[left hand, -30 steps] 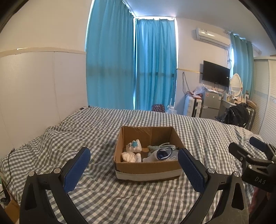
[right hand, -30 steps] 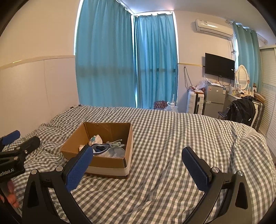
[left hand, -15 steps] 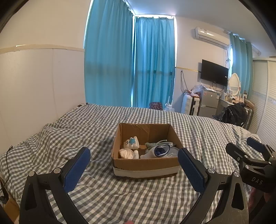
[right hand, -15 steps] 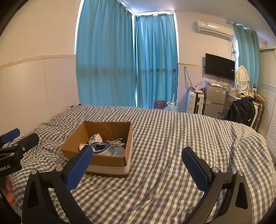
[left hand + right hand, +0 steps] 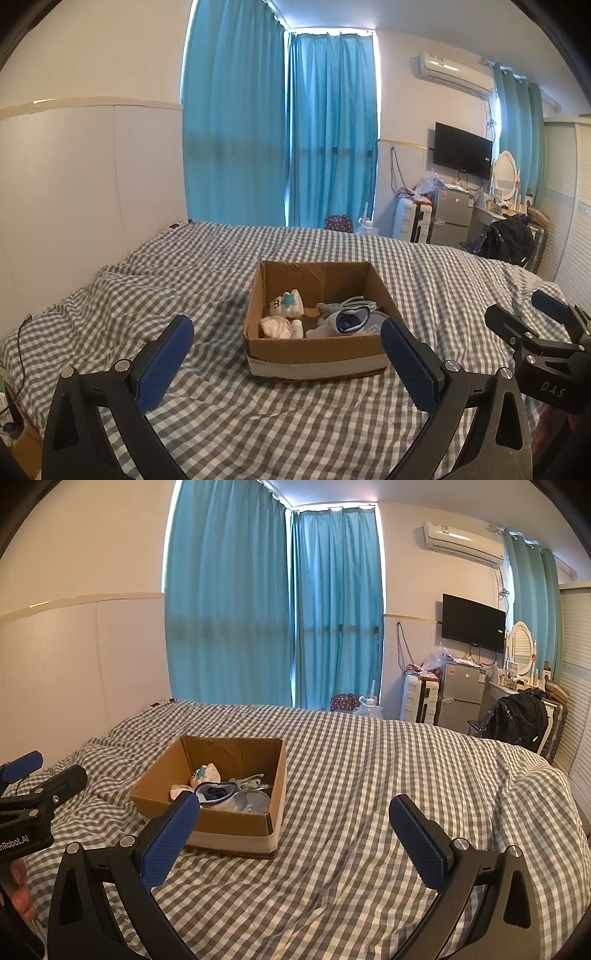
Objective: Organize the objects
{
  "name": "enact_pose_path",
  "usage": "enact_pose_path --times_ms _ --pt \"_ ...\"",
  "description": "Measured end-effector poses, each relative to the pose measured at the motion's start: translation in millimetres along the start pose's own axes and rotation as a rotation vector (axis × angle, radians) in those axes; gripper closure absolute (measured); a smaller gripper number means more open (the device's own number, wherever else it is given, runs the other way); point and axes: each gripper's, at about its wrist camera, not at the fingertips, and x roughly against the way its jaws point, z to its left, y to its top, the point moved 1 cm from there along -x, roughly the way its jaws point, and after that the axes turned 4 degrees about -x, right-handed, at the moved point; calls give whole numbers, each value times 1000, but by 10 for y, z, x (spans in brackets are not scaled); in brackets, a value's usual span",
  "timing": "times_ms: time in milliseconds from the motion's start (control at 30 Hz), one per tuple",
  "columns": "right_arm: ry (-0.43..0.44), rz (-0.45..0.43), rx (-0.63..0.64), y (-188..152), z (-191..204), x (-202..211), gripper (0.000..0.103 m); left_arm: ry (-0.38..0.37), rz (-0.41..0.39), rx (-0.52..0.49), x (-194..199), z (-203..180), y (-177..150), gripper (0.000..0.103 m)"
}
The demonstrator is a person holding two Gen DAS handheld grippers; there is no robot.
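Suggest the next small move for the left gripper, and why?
Probably ease the left gripper forward and down toward the cardboard box. It is open, holds nothing and is centred on the box, short of its near wall. The plush toy and other small things lie inside. The right gripper, also open, points beside the box.

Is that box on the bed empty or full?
Partly full. The box is open on top, with small white toys and a blue-and-white item on its floor.

Box (image 5: 314, 354) contents partly hidden behind its near wall.
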Motion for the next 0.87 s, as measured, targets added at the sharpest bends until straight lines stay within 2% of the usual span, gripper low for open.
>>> enact_pose_path --times_ms 867 --pt "4 2 -9 3 -3 11 0 24 -6 17 12 40 -32 0"
